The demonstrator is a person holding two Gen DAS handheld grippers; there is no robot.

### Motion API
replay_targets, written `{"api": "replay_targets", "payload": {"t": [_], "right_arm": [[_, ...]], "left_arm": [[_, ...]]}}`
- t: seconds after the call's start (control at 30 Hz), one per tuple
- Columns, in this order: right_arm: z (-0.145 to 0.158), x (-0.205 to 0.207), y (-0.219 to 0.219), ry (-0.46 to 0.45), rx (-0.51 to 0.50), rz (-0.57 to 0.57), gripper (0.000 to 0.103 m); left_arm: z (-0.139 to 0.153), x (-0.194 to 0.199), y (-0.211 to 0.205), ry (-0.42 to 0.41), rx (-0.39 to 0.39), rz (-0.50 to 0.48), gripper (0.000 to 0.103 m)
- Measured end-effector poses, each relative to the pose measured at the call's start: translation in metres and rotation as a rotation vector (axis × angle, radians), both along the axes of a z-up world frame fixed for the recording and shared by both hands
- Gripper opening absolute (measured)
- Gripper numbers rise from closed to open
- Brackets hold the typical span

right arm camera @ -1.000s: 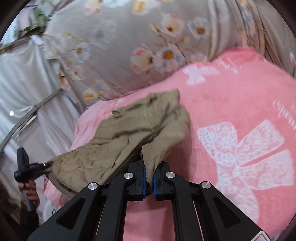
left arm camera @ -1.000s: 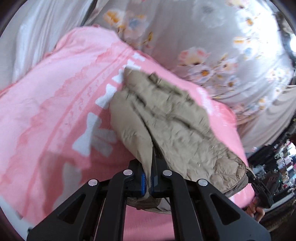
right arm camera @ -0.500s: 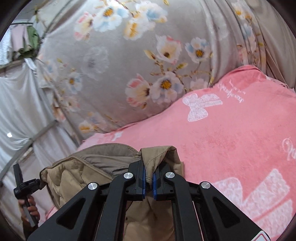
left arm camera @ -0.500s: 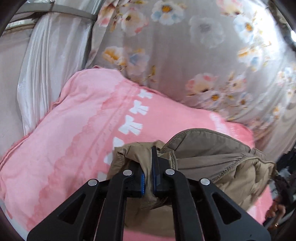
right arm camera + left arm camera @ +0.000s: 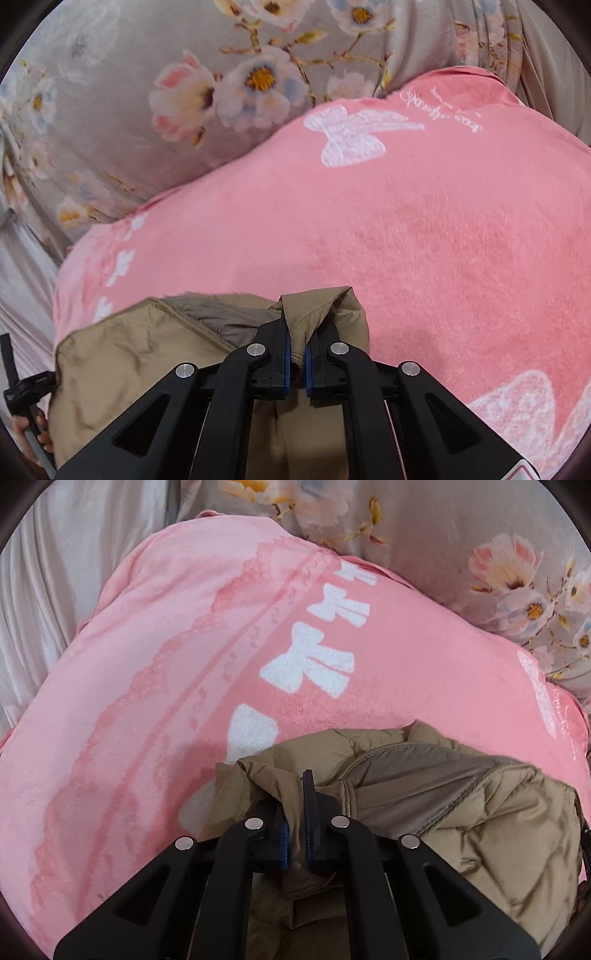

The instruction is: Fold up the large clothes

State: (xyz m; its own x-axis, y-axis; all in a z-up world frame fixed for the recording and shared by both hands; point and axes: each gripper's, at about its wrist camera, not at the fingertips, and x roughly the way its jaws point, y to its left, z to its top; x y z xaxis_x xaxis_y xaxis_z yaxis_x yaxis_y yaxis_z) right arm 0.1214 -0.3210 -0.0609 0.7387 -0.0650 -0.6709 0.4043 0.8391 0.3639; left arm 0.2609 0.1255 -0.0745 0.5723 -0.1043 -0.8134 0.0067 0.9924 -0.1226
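Your work surface: bed, covered by pink blanket [image 5: 155, 686] with white bow prints, darker pink lace-pattern band, script lettering near far edge. Directly on blanket, at near side: your tan quilted jacket [image 5: 491, 812], bunched, grey lining showing. Floral grey fabric [image 5: 110, 92] borders blanket's far edge.

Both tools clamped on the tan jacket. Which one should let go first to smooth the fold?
Probably left. The left tool pinches a corner of the tan jacket already low over the pink blanket; the right tool grips a bunched fold that looks less settled.
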Motion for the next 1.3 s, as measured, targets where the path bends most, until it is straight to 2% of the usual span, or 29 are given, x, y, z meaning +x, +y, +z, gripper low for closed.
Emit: {"api": "replay_targets", "payload": {"t": [0.23,0.43,0.63,0.7,0.77,0.8,0.83,0.87,0.9,0.93,1.0,1.03,1.07,1.13,1.17,1.3], "right_arm": [[-0.026,0.008,-0.002,0.030,0.029,-0.005,0.004],[-0.033,0.011,0.000,0.038,0.028,-0.006,0.003],[-0.042,0.013,-0.009,0.027,0.110,0.004,0.002],[-0.044,0.011,-0.015,0.011,0.157,0.013,0.004],[-0.041,0.005,-0.026,-0.012,0.242,0.043,0.009],[-0.038,-0.002,-0.032,-0.023,0.279,0.054,0.012],[-0.033,-0.010,-0.037,-0.038,0.296,0.055,0.025],[-0.025,-0.022,-0.043,-0.060,0.299,0.040,0.040],[-0.014,-0.040,-0.052,-0.092,0.279,0.008,0.047],[-0.003,-0.057,-0.060,-0.116,0.255,-0.021,0.050],[0.014,-0.084,-0.070,-0.124,0.204,-0.081,0.050],[0.025,-0.094,-0.070,-0.117,0.145,-0.104,0.044],[0.038,-0.099,-0.063,-0.111,0.074,-0.111,0.033],[0.057,-0.094,-0.039,-0.117,-0.019,-0.077,0.020],[0.062,-0.088,-0.026,-0.126,-0.043,-0.052,0.018],[0.082,-0.033,0.065,-0.129,-0.157,0.130,0.017]], "left_arm": [[-0.022,0.000,-0.013,-0.050,0.045,-0.016,0.006],[-0.030,-0.003,-0.010,-0.091,0.002,-0.004,0.006],[-0.034,-0.004,0.002,-0.116,-0.098,0.002,0.006],[-0.033,-0.004,0.014,-0.115,-0.179,0.001,0.008],[-0.028,-0.009,0.034,-0.105,-0.286,0.010,0.010],[-0.025,-0.012,0.041,-0.100,-0.314,0.009,0.013],[-0.018,-0.017,0.051,-0.096,-0.329,0.009,0.018],[-0.012,-0.022,0.058,-0.100,-0.319,0.012,0.023],[0.000,-0.031,0.067,-0.119,-0.278,0.019,0.036],[0.013,-0.041,0.078,-0.150,-0.210,0.047,0.052],[0.038,-0.057,0.094,-0.208,-0.097,0.069,0.056],[0.047,-0.061,0.098,-0.221,-0.049,0.078,0.055],[0.056,-0.064,0.098,-0.230,-0.005,0.087,0.055],[0.081,-0.068,0.082,-0.265,0.074,0.061,0.055],[0.088,-0.068,0.072,-0.274,0.082,0.037,0.055],[0.112,-0.057,-0.017,-0.284,0.072,-0.121,0.055]]}}
